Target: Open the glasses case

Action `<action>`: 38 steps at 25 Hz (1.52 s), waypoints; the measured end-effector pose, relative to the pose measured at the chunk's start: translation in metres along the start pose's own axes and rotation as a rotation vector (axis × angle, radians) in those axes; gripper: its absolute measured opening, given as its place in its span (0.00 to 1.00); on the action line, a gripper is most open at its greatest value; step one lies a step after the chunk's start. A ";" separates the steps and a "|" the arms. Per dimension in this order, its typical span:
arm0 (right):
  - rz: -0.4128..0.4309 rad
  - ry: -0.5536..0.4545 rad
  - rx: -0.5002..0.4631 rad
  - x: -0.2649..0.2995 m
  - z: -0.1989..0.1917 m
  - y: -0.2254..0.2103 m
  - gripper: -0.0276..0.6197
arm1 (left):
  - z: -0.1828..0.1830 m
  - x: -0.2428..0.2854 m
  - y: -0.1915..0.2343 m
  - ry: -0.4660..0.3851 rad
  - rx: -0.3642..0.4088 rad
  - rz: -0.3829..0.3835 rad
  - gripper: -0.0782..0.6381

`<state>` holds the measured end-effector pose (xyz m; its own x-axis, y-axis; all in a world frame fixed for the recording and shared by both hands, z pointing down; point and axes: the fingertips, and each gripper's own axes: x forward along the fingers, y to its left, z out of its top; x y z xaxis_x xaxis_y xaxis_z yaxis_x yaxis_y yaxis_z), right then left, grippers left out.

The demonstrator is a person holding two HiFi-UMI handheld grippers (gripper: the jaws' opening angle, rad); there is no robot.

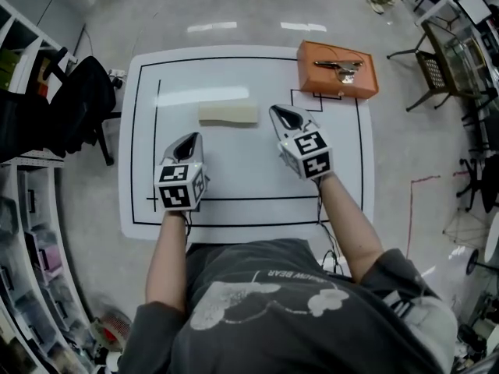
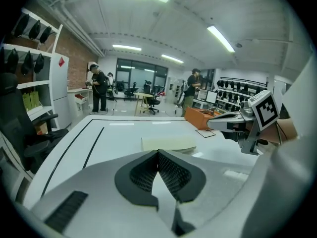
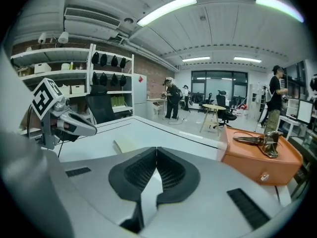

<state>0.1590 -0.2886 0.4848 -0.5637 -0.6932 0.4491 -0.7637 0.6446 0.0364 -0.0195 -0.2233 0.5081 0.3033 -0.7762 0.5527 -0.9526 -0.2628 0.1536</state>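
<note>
A cream glasses case lies closed on the white table, toward the back middle. It also shows in the left gripper view as a glasses case ahead of the jaws, and in the right gripper view as a glasses case at left. My left gripper hovers in front of the case's left part, jaws shut and empty. Just right of the case's right end sits my right gripper, jaws shut, holding nothing. Neither touches the case.
An orange box with metal pliers on top sits at the table's back right. A black office chair stands off the table's left edge. Shelving lines the left wall; people stand far back in the room.
</note>
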 end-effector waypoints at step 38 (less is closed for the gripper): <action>0.345 0.146 -0.397 0.054 -0.038 0.055 0.51 | -0.030 0.068 0.019 0.184 -0.013 0.066 0.11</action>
<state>0.0987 -0.2780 0.5447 -0.6897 -0.3862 0.6125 -0.3488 0.9185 0.1864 -0.0174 -0.2643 0.5729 0.2314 -0.6735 0.7020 -0.9708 -0.2065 0.1219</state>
